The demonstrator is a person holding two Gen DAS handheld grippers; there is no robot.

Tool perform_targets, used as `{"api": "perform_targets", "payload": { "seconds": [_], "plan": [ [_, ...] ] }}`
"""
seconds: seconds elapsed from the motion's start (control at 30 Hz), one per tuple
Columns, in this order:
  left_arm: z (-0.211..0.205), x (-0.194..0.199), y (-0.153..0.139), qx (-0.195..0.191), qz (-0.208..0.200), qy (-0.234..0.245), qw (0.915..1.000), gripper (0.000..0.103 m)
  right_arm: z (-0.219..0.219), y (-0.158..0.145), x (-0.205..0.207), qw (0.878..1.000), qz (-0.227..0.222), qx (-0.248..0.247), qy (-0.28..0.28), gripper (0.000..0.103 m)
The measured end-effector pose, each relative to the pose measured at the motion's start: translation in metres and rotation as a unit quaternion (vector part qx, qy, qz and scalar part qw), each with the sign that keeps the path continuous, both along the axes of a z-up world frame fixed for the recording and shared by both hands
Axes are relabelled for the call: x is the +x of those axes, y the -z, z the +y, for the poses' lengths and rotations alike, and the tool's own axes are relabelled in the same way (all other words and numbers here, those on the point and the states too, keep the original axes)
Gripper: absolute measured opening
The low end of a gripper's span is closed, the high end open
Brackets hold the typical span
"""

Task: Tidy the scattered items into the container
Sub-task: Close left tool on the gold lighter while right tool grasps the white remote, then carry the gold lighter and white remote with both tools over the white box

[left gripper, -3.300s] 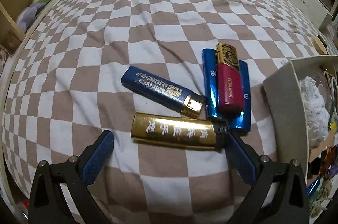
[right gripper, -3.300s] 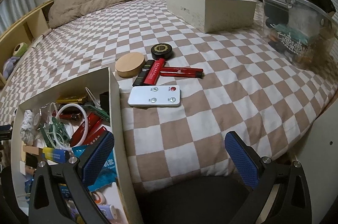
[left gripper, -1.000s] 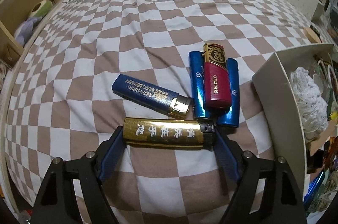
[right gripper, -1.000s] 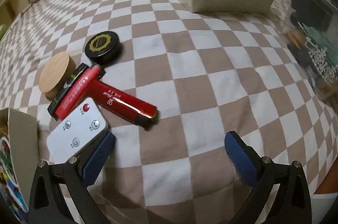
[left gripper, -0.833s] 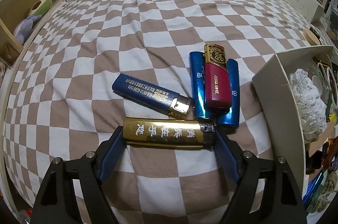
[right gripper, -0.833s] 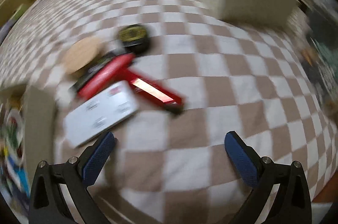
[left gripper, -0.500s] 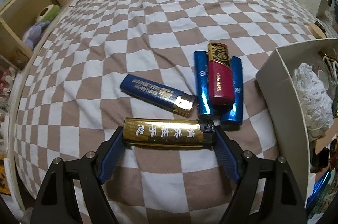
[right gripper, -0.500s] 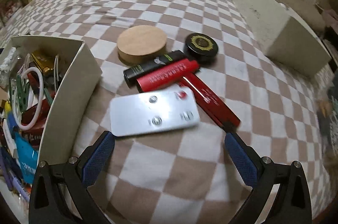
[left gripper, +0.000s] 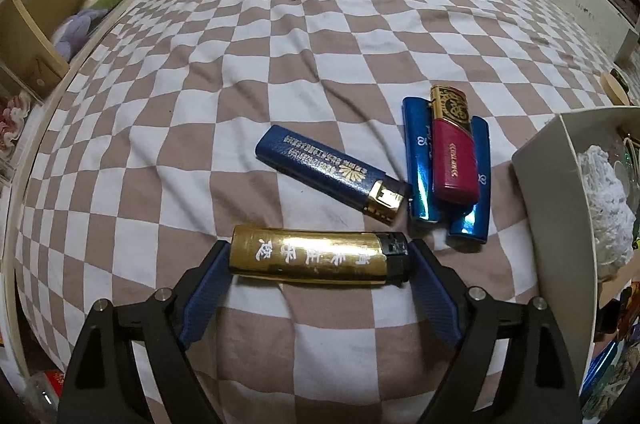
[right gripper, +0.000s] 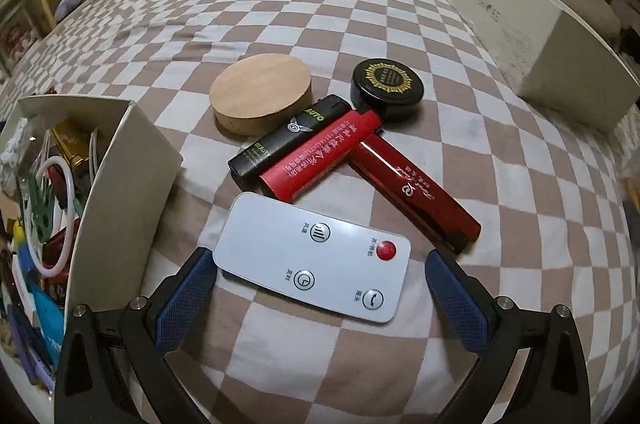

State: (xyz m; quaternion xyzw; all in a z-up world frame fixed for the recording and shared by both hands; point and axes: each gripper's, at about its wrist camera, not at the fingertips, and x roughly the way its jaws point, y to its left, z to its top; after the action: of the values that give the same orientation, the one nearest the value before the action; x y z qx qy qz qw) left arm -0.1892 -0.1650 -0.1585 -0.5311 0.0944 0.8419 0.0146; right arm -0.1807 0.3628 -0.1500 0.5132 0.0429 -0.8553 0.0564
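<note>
A gold lighter (left gripper: pixel 316 256) lies crosswise between the pads of my left gripper (left gripper: pixel 320 264), just above the checkered bedspread. The pads touch its two ends while the jaws are opening. Beyond it lie a dark blue lighter (left gripper: pixel 328 171), two shiny blue lighters (left gripper: pixel 418 167) and a red-and-gold one (left gripper: pixel 454 147) on top of them. My right gripper (right gripper: pixel 320 288) is open and straddles a white remote (right gripper: pixel 316 256) without touching it. The white container (right gripper: pixel 120 191), full of small items, stands just left of the remote and appears at the right edge (left gripper: pixel 548 207) of the left wrist view.
Behind the remote lie a black lighter (right gripper: pixel 288 139), two red lighters (right gripper: pixel 324 155), a wooden disc (right gripper: pixel 260 95) and a black round tin (right gripper: pixel 386 87). A second white box (right gripper: pixel 532 23) stands at the back right. Wooden shelves (left gripper: pixel 60 3) run along the bed's left side.
My right gripper swung and rolled from the bare bedspread at the right to over the remote, which now lies between its fingers. My left gripper shifted slightly with the gold lighter still between its pads.
</note>
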Motion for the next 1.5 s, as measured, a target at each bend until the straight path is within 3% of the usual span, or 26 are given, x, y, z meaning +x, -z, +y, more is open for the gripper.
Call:
{"api": "perform_targets", "payload": {
  "seconds": [0.23, 0.37, 0.47, 0.9, 1.03, 1.2, 1.5],
  "plan": [
    [0.005, 0.001, 0.004, -0.006, -0.008, 0.002, 1.0, 0.098, 0.001, 0.001, -0.009, 1.0, -0.014, -0.003, 0.027, 0.103],
    [0.006, -0.003, 0.006, -0.017, -0.01, -0.001, 0.9998, 0.102, 0.011, 0.001, -0.012, 0.994, -0.037, -0.045, 0.095, 0.103],
    [0.003, -0.007, 0.006, -0.014, -0.011, -0.002, 0.9998, 0.102, 0.011, 0.0, -0.015, 0.991, -0.042, -0.041, 0.119, 0.103],
    [0.001, -0.005, 0.006, -0.027, -0.005, 0.002, 0.9996, 0.103, 0.004, -0.002, -0.007, 0.987, -0.013, -0.018, 0.157, 0.099],
    [0.008, 0.004, 0.004, -0.019, -0.001, 0.009, 0.9998, 0.093, 0.002, -0.007, 0.013, 0.987, -0.003, -0.018, 0.162, 0.087],
    [0.016, 0.009, 0.0, -0.022, 0.009, 0.025, 0.9994, 0.082, 0.008, -0.009, 0.014, 0.985, 0.008, -0.026, 0.169, 0.086],
    [0.018, 0.018, -0.003, -0.023, 0.015, 0.025, 0.9993, 0.082, 0.013, -0.021, 0.027, 0.979, 0.049, -0.027, 0.198, 0.086]
  ]
}}
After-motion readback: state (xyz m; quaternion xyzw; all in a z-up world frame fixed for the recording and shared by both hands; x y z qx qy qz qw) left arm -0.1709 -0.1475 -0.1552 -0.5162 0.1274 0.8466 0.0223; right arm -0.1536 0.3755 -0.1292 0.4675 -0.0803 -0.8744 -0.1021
